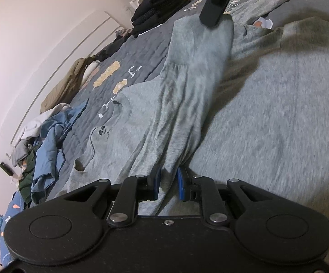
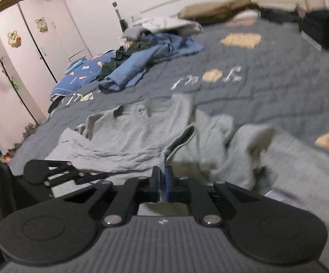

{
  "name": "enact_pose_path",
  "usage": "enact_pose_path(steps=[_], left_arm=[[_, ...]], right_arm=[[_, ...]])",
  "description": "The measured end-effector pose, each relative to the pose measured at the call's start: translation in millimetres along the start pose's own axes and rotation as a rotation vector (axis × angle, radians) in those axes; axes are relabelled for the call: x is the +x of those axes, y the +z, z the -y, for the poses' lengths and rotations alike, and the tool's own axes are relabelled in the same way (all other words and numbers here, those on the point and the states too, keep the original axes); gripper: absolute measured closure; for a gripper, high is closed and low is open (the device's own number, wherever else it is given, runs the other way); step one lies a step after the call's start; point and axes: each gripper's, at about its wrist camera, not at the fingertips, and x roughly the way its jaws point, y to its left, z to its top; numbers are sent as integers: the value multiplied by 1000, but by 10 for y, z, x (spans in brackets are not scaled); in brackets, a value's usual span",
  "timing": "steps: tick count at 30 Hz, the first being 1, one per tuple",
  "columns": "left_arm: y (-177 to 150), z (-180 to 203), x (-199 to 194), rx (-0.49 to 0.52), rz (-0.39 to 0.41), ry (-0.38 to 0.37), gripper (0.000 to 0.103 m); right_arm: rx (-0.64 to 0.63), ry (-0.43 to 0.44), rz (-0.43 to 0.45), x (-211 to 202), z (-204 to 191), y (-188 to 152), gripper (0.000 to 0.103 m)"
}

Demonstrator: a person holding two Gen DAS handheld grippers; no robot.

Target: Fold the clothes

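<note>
A grey sweatshirt lies spread on the dark grey quilt of a bed. One sleeve is pulled out long across the sweatshirt's body. My left gripper is shut on the near end of that sleeve, with bunched fabric between its blue pads. At the far end my right gripper pinches the cuff. In the right wrist view my right gripper is shut on the cuff, which stands up from between the pads. The neckline lies beyond it. The left gripper's black linkage shows at the left.
A heap of blue and dark green clothes lies at the far side of the bed. A stack of folded black clothes sits near the wall. A brown pillow and a white wardrobe stand behind.
</note>
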Motion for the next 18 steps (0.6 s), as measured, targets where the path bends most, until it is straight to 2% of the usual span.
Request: enact_pose_path(steps=[2, 4, 10, 11, 14, 16, 18], left_arm=[[11, -10, -24, -11, 4, -22, 87], [21, -23, -37, -31, 3, -48, 100], [27, 27, -83, -5, -3, -67, 101], [28, 38, -92, 3, -3, -68, 101], [29, 72, -121, 25, -5, -72, 101], [31, 94, -140, 40, -5, -75, 101], [32, 116, -159, 55, -6, -78, 101]], right_arm=[[-33, -29, 17, -49, 27, 4, 99], [-38, -56, 7, -23, 79, -8, 99], [-64, -156, -100, 234, 132, -93, 98], [-65, -174, -122, 270, 137, -99, 95], [-34, -214, -180, 280, 156, -61, 95], [28, -185, -155, 180, 186, 35, 95], [117, -111, -79, 29, 218, 149, 91]])
